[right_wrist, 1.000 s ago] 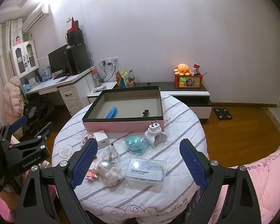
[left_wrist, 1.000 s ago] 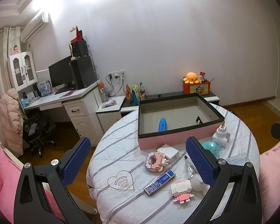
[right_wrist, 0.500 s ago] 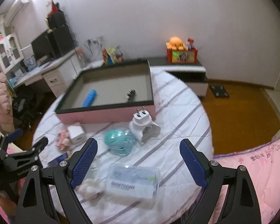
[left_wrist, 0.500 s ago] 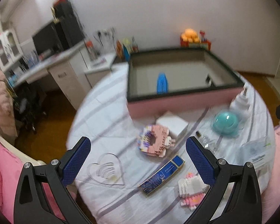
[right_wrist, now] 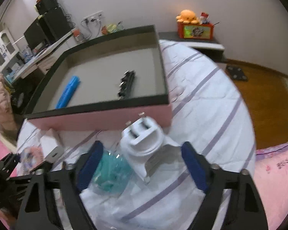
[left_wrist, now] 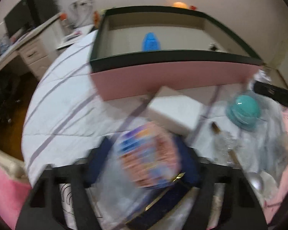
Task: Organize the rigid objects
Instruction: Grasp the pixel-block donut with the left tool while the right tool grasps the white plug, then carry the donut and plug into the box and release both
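A pink box with a black rim stands on the round striped table; a blue tube and a black clip lie inside. My left gripper has closed in around a pink-and-purple block toy, its blue pads at either side; the frame is blurred. My right gripper is open and straddles a white plug adapter, with a teal bagged object by its left pad.
A white box lies by the pink box. A teal round object, a small glass bottle and clear plastic bags lie at the right. A desk, a monitor and an orange plush are behind the table.
Both grippers dropped down toward the table. The left jaws narrowed around the block toy. The right gripper moved in over the white plug adapter.
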The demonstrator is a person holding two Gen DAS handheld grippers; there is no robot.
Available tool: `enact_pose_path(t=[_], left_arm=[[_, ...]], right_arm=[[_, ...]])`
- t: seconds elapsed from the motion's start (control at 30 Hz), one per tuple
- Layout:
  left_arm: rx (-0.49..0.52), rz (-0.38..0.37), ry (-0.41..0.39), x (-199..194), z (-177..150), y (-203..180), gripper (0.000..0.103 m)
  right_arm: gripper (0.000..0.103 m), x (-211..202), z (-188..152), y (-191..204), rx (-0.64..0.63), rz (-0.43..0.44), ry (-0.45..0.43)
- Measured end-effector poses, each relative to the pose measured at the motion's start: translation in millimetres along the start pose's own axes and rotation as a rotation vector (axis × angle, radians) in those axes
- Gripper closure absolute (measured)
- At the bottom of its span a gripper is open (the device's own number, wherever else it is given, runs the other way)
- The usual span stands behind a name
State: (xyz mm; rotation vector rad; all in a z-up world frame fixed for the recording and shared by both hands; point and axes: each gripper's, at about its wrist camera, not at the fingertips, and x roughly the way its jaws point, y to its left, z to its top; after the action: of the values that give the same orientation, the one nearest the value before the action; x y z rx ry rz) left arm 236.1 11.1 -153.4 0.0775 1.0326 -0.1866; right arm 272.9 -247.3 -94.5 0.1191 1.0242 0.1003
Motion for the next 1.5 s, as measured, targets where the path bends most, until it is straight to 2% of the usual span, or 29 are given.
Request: enact_pose_path(t=[0.03, 0.07, 0.1, 0.2, 0.53, 0.77, 1.07, 1.17, 1.33, 1.5], left_arm=[[0.017, 0.017, -0.005, -1, 0, -4, 0.049], [0.024, 0.021, -0.007, -2, 0, -5, 0.049], [0.03, 0.023, -0.011, -3, 0, -6, 0.049], [0.024, 0.015, -0.011, -6, -3, -6, 0.049], [0.004, 0.057, -0.021, -19, 1, 3, 0.049], [0.01, 0.101, -0.147, -70, 4, 5, 0.049], [0.02, 0.111, -0.374, -159, -1, 3, 0.049], [0.019, 0.106, -0.429, -183, -5, 2, 0.049], [0.011, 0.109, -0.458, -199, -11, -2, 0.049], [0.019, 0.108, -0.469, -202, -12, -7, 0.049]], right_arm=[[0.057, 0, 1, -2, 0.003, -0.016, 0.005], [0.069, 0, 0, -5, 0.018, 0.054, 0.022], [0.07, 0, -1, -7, 0.032, 0.086, 0.036], [0.074, -2, -7, -2, 0.003, 0.059, 0.029], [0.075, -19, -5, 4, 0.005, 0.054, -0.014], [0.075, -58, -10, 11, -0.003, 0.056, -0.099], [0.075, -148, -28, 33, -0.058, 0.074, -0.308], [0.075, -169, -36, 37, -0.073, 0.101, -0.34], [0.075, -190, -48, 39, -0.088, 0.091, -0.391], [0.075, -188, -49, 32, -0.065, 0.101, -0.374]])
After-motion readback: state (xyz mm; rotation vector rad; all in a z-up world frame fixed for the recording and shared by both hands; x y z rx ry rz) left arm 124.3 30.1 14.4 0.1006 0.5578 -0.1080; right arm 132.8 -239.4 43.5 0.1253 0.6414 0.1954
